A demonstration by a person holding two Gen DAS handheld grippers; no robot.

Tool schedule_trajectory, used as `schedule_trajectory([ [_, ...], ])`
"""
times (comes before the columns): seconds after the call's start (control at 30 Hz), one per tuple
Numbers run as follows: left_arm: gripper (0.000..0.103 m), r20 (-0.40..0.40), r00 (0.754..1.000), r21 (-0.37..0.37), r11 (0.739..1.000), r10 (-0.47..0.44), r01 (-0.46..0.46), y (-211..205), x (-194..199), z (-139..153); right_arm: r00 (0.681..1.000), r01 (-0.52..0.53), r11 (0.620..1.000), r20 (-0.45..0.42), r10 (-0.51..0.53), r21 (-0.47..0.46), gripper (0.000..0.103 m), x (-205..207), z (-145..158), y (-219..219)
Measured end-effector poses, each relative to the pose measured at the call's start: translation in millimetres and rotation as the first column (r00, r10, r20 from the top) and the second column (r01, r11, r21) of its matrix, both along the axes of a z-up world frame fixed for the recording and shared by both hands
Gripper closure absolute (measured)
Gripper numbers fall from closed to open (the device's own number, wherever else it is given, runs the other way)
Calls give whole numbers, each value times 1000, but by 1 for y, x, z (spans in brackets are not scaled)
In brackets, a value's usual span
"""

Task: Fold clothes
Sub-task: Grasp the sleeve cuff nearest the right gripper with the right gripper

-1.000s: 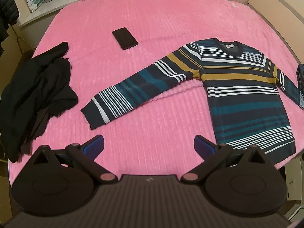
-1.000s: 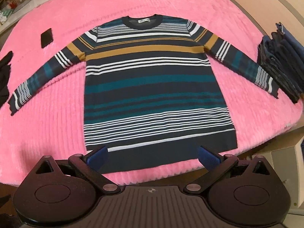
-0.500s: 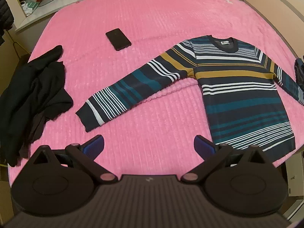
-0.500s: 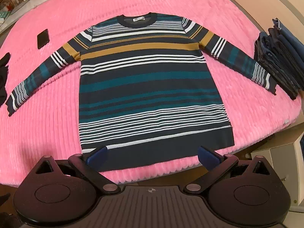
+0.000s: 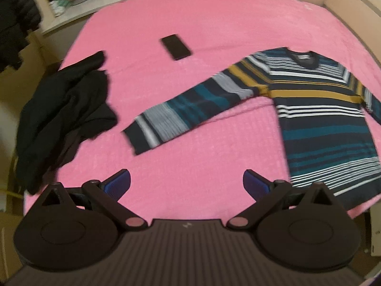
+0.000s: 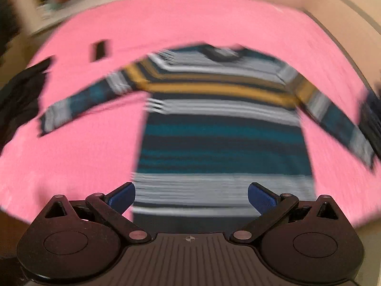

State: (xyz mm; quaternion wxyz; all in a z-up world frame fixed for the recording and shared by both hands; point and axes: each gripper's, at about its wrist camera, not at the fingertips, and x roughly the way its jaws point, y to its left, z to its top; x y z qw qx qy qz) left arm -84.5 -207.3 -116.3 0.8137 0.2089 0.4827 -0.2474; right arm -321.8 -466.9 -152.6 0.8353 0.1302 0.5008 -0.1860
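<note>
Sprawling striped knit sweater [image 6: 221, 128], plush bedspread [image 5: 214, 23]

My right wrist view is smeared with motion blur: the striped sweater [image 6: 223, 128] loses its fine stripes. In my left wrist view the sweater's far sleeve and hem corner run off the right edge, beyond its collar.

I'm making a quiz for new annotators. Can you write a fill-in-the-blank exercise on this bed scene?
1. The striped sweater lies spread flat on a ____ blanket.
2. The jaws of both grippers, left and right, stand ____.
3. The phone lies between the sweater and the crumpled ____ garment.

Missing words: pink; open; black
</note>
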Motion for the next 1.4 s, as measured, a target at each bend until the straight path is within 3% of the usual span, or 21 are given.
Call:
schedule_trajectory([
  [0.1,4,29,998,33,998,47,-48,30,1,-1,982,-179,983,48,181,-30,0,37,1,30],
  [0.2,3,46,996,69,994,81,-84,62,8,-7,934,-341,938,85,346,-67,0,78,2,67],
  [0.33,3,23,992,87,988,126,-127,97,34,-23,876,-453,888,144,461,-85,0,128,-6,113],
  [0.47,3,-3,990,74,987,141,-140,127,61,-41,812,-556,823,131,568,-122,4,187,-32,165],
  [0.5,3,-6,990,69,988,140,-139,133,68,-47,787,-592,795,116,605,-130,28,201,-43,179],
  [0.57,3,-17,990,68,988,138,-137,142,80,-60,731,-666,733,72,678,-138,45,229,-69,205],
  [0.73,3,-39,989,72,987,145,-142,164,102,-93,598,-783,586,6,801,-207,45,290,-137,259],
  [0.83,3,-56,979,66,980,194,-190,177,111,-112,523,-832,495,-58,850,-250,71,319,-184,283],
  [1.03,3,-126,952,50,960,280,-276,199,124,-148,403,-895,341,-190,895,-288,72,350,-253,307],
  [1.23,3,-145,941,67,952,306,-299,210,128,-157,349,-907,270,-220,911,-322,73,359,-278,314],
  [1.27,3,-144,941,67,952,305,-298,210,129,-156,356,-907,281,-216,909,-312,97,362,-278,314],
  [1.33,3,-137,945,67,955,296,-290,209,131,-153,381,-901,315,-193,904,-299,101,368,-271,313],
  [1.4,3,-128,950,66,959,283,-277,206,135,-149,430,-878,378,-140,892,-293,101,373,-251,308],
])
